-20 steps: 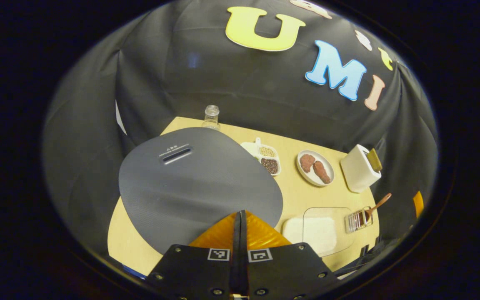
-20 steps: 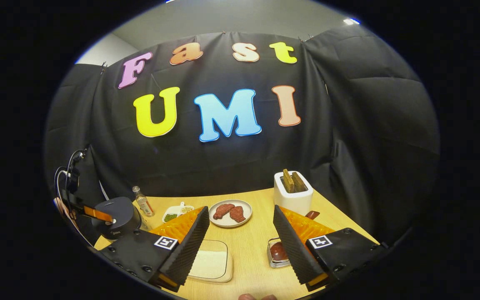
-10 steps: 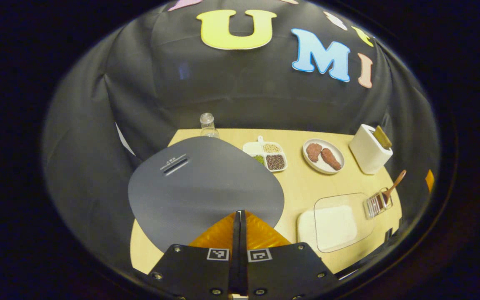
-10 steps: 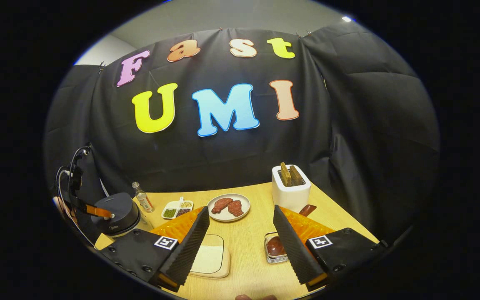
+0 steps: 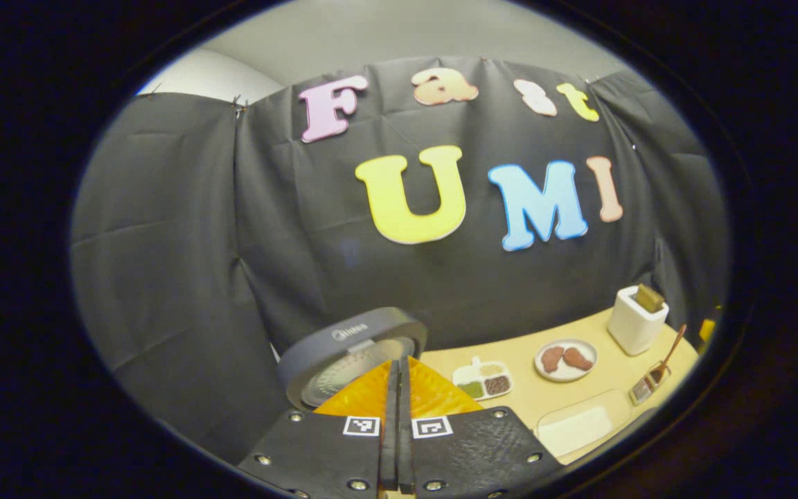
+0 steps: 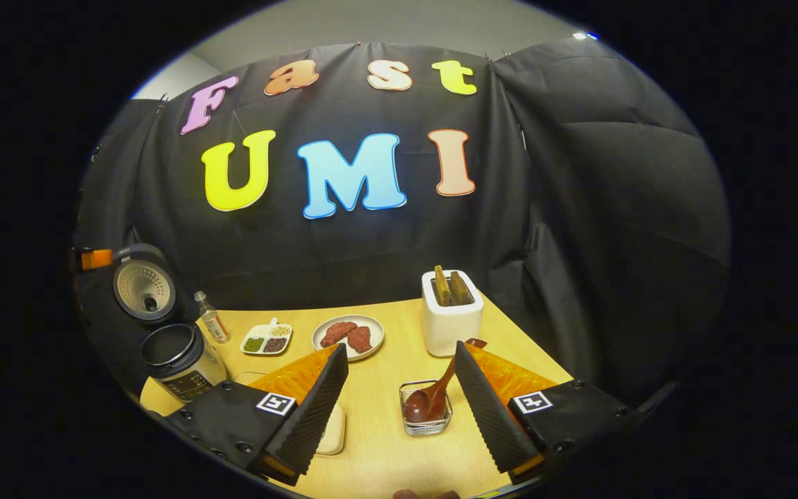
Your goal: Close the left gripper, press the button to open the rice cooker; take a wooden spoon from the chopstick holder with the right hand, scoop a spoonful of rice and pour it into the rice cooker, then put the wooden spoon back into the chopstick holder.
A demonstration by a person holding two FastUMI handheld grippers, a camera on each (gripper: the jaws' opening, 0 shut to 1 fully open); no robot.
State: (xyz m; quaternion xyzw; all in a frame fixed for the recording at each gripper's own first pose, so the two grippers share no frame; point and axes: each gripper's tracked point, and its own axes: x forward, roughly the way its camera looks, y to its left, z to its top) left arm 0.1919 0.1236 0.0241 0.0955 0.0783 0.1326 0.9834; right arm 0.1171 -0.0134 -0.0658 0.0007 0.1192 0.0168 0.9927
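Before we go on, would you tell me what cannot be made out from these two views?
- Rice cooker pot contents: right gripper view, too small and dark inside the rim.
- Rice tray: right gripper view, mostly hidden behind the right gripper's finger.
- Rice cooker body: left gripper view, hidden behind the left gripper; its raised lid shows.
- Wooden spoon bowl: left gripper view, too small inside the holder.

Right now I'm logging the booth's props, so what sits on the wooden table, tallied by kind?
Appliances: 2 (open grey rice cooker, white toaster)
Food dishes: 3 (round meat plate, divided bean dish, rice tray)
Wire holder with wooden spoon: 1
Clear bottle: 1
Total: 7
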